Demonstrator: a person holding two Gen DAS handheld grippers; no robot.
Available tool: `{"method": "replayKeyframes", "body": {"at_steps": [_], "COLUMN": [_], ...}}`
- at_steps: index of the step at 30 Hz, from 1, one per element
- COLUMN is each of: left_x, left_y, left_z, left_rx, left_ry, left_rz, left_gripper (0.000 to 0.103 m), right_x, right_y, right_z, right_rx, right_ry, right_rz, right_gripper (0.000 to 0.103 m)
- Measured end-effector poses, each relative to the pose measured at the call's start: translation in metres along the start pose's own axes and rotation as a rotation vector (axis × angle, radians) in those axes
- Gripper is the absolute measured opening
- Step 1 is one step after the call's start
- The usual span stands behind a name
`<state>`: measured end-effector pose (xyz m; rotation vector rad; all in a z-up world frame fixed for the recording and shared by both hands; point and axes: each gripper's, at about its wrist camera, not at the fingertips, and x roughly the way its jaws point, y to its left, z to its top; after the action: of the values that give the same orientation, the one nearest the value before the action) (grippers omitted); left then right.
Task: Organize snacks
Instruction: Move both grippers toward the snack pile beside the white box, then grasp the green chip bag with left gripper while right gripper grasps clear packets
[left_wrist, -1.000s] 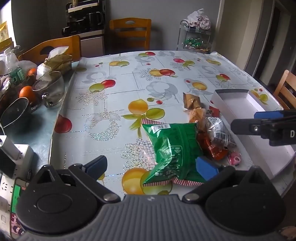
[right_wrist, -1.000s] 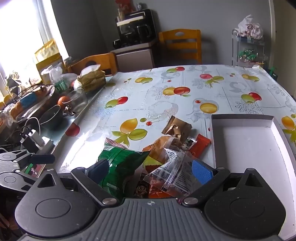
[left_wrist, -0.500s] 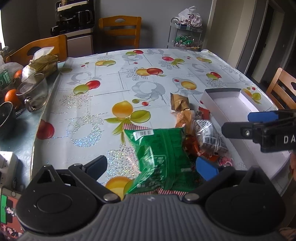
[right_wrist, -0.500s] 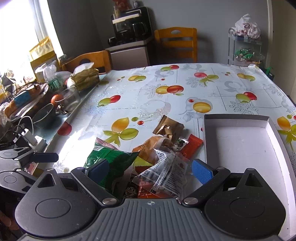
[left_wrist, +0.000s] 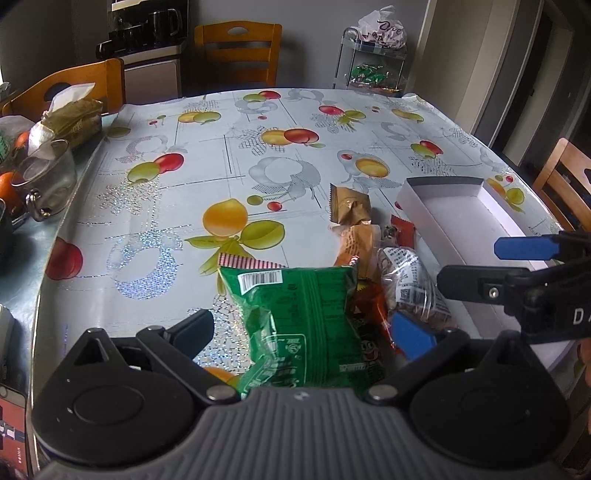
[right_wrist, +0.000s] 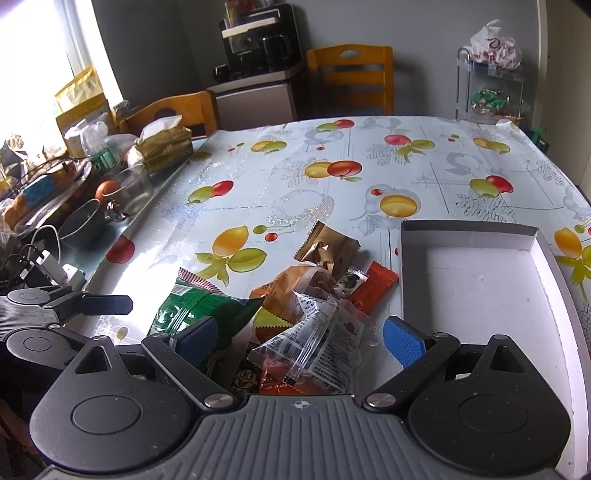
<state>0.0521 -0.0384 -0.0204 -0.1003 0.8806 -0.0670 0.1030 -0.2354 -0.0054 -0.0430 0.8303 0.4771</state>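
A pile of snacks lies on the fruit-print tablecloth: a green bag, a clear printed packet, a brown packet, an orange packet and a red bar. An empty white box lies to the right of the pile. My left gripper is open around the green bag. My right gripper is open over the clear packet, and it shows at the right of the left wrist view.
At the table's left edge are a glass mug, an orange, a tissue pack, a dark bowl and chargers with cables. Wooden chairs stand around. A trolley stands at the back right.
My left gripper has come forward and down, so the green bag now lies between its fingers. My right gripper has eased closer to the clear packet. Both stay open.
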Motion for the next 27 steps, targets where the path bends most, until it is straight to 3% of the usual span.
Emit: {"method": "replayKeyframes", "body": {"at_steps": [15,20,27], "left_x": [0.028,0.037,0.045], "left_y": [0.008,0.008,0.009], "left_z": [-0.001,-0.005,-0.007], "left_rx": [-0.038,-0.012,0.006], "left_ry": [0.035,0.052,0.066], "left_rz": [0.020,0.015,0.007], "left_gripper": [0.103,0.092,0.083], "right_x": [0.017,0.031,0.053], "right_y": [-0.007,-0.008,-0.025], "right_z": [0.002,0.003,0.002], "right_rx": [0.005,0.031,0.211], "right_ry": [0.047,0.087,0.154], "right_rz": [0.008,0.011,0.046], "right_gripper": [0.097,0.097,0.096]}}
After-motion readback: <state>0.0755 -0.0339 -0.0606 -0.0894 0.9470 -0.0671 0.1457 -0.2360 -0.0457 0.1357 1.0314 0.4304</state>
